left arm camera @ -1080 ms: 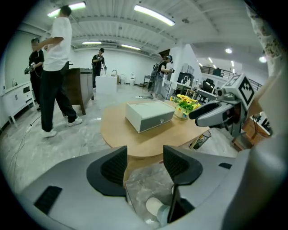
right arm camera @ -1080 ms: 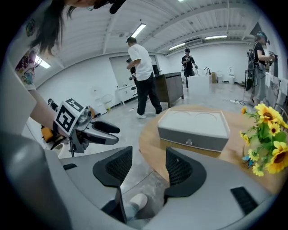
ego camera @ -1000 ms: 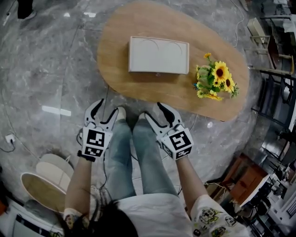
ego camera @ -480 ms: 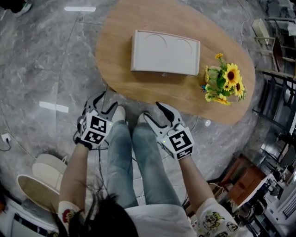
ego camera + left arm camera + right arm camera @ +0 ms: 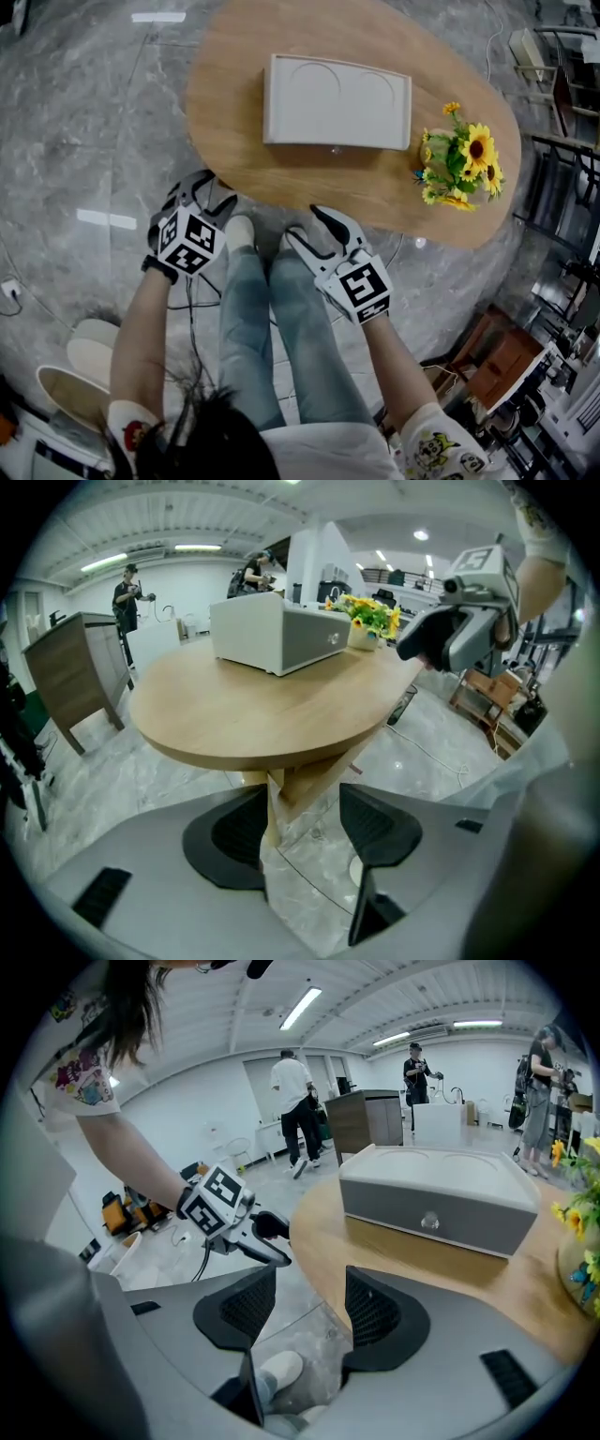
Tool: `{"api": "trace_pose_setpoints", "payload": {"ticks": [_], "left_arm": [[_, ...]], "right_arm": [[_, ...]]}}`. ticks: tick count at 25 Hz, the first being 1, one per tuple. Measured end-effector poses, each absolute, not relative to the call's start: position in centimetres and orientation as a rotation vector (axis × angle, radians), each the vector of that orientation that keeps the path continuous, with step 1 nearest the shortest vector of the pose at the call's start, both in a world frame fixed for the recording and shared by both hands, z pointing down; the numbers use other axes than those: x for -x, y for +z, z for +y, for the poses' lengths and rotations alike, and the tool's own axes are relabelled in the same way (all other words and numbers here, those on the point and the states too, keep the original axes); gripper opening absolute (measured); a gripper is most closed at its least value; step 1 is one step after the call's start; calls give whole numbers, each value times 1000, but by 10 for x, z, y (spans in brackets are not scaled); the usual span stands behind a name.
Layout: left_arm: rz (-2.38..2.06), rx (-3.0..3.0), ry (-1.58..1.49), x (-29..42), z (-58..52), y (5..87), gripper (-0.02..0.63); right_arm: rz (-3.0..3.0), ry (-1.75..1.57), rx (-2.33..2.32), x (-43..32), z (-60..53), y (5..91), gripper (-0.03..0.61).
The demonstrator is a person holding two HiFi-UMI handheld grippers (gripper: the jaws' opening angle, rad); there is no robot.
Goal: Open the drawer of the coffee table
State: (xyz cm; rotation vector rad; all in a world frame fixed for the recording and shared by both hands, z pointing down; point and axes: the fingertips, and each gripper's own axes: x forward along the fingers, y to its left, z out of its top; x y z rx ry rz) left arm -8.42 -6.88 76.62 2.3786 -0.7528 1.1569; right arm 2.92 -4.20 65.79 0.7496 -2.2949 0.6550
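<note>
From my end the table (image 5: 281, 169) top reads as pale wood, matt, with a fine grain; its edge in the left gripper view is the same smooth wood. The box (image 5: 337, 98) on it is off-white and the drawer (image 5: 478, 1218) front grey, both smooth and matt; painted or plastic, I cannot tell. The knob (image 5: 430, 1220) is clear and glossy. The floor (image 5: 84, 141) is grey and marbled, polished enough to throw back the lamps. The left gripper (image 5: 302, 822) and right gripper (image 5: 309, 1302) have light grey matt plastic bodies; their pads (image 5: 375, 1312) are dull black with a fine meshed texture. The jeans (image 5: 291, 328) are faded blue denim.
</note>
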Motion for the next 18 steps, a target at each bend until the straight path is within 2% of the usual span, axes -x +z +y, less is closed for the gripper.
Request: {"api": "trace_pose_setpoints", "payload": {"ticks": [7, 10, 18], "left_arm": [[-641, -2451, 1223, 74, -73, 776, 222], [-623, -2456, 1233, 72, -76, 778, 173], [-501, -2520, 1336, 75, -70, 776, 129]], "right_arm": [[-2287, 665, -735, -25, -33, 663, 199], [-2286, 670, -735, -26, -30, 664, 199], [-2278, 688, -739, -30, -21, 664, 199]]}}
